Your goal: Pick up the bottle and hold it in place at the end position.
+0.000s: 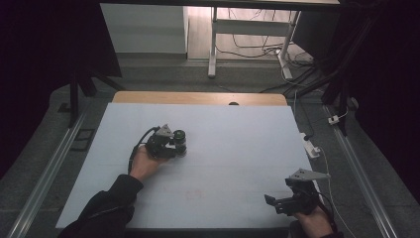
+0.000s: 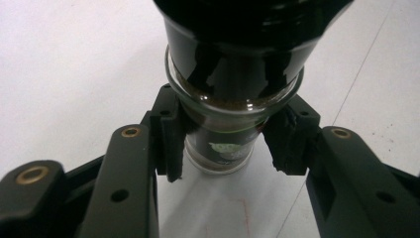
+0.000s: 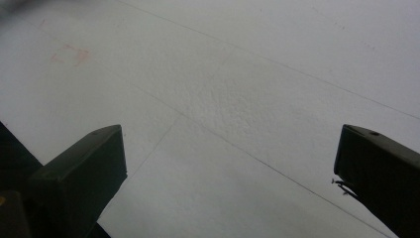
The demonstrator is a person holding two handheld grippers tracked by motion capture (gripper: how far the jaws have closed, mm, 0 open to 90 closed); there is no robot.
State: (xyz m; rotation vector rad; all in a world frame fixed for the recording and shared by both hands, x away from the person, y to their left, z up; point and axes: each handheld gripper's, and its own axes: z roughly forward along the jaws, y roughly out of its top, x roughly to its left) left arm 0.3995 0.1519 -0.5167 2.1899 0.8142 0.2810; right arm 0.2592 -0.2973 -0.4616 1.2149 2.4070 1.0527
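Mid-table, edges far | left gripper fingers clamp jar | right gripper fingers wide, near front edge

Both grippers, left gripper and right gripper, are black, each topped by a grey three-cornered plate. Brass-ringed screw holes dot the left one's arms. A black cable trails from each; the left forearm's sleeve is dark.

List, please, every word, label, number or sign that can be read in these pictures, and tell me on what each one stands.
No text can be read.
Label on the dark glass jar, held in the left gripper: pale mark with a green line above it, too blurred to read.
Faint red square outline on the white table cover: a drawn mark, no letters.
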